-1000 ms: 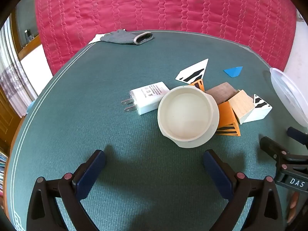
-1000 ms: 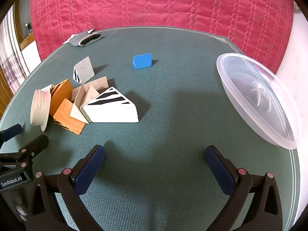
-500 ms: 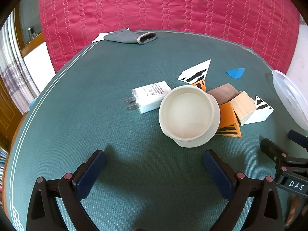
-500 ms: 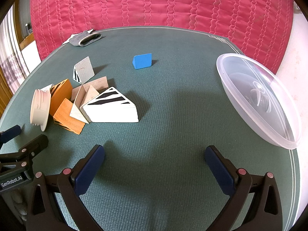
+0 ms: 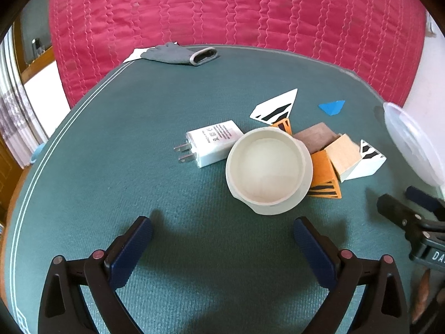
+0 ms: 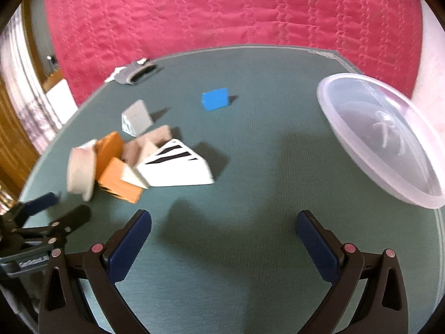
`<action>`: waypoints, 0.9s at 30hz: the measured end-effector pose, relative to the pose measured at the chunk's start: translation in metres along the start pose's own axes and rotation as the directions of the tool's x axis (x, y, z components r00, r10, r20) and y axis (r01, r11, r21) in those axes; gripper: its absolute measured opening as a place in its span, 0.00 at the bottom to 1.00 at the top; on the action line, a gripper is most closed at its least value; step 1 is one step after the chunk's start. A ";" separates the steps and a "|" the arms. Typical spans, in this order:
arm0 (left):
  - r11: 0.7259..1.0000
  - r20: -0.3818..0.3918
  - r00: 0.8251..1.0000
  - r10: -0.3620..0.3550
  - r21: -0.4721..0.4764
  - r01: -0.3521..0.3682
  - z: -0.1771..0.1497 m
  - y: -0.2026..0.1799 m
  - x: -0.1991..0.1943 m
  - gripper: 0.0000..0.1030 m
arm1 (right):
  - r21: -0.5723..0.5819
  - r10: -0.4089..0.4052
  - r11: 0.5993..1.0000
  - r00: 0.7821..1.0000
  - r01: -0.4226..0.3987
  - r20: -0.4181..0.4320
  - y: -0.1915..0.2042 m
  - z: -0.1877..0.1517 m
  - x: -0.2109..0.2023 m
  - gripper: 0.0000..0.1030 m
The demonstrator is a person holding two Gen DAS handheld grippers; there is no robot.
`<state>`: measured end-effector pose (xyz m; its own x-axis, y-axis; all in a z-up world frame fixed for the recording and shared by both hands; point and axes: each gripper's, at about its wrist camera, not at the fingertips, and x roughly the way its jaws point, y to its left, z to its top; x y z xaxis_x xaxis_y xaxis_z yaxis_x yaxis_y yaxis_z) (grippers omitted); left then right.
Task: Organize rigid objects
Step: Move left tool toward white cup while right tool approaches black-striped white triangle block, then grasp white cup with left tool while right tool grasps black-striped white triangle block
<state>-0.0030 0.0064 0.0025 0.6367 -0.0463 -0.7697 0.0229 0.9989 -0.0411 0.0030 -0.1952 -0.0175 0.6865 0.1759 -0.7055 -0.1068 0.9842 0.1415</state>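
A cream round bowl [image 5: 268, 167] lies tipped on a pile of blocks on the green table: orange striped wedges [image 5: 324, 179], wooden cubes [image 5: 340, 151], a white striped wedge [image 5: 367, 158]. A white charger plug [image 5: 211, 146] lies left of the bowl. My left gripper [image 5: 222, 236] is open and empty just short of the bowl. My right gripper [image 6: 224, 232] is open and empty, to the right of the pile's white striped wedge [image 6: 178, 168]. A blue block [image 6: 215, 98] stands further back.
A clear plastic lid or dish [image 6: 381, 139] lies at the table's right edge. A grey glove [image 5: 180, 54] lies at the far edge. A white striped triangle [image 5: 275, 107] stands behind the pile. A red quilted cover [image 5: 222, 14] hangs behind the table.
The right wrist view has swung and blurred, the pile shifting right and the view rising a little. The left gripper has barely moved. Both stay open.
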 end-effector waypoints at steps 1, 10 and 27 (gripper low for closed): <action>1.000 0.005 1.000 -0.008 -0.008 0.008 0.000 0.001 -0.001 0.99 | -0.002 0.025 1.000 1.000 -0.025 0.000 0.002 0.000 0.000 1.00; 1.000 0.049 0.999 -0.010 0.021 0.009 0.003 -0.003 -0.010 0.96 | -0.063 0.074 0.995 0.997 -0.073 0.014 0.020 0.009 0.003 0.90; 0.999 0.085 0.996 -0.039 0.037 0.036 0.028 -0.013 0.002 0.93 | -0.054 0.086 0.995 0.996 -0.085 0.011 0.028 0.034 0.027 0.74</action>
<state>0.0193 -0.0069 0.0189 0.6984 -0.0843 -0.7107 0.0747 0.9962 -0.0448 0.0431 -0.1639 -0.0097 0.6825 0.2596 -0.6833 -0.2034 0.9653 0.1636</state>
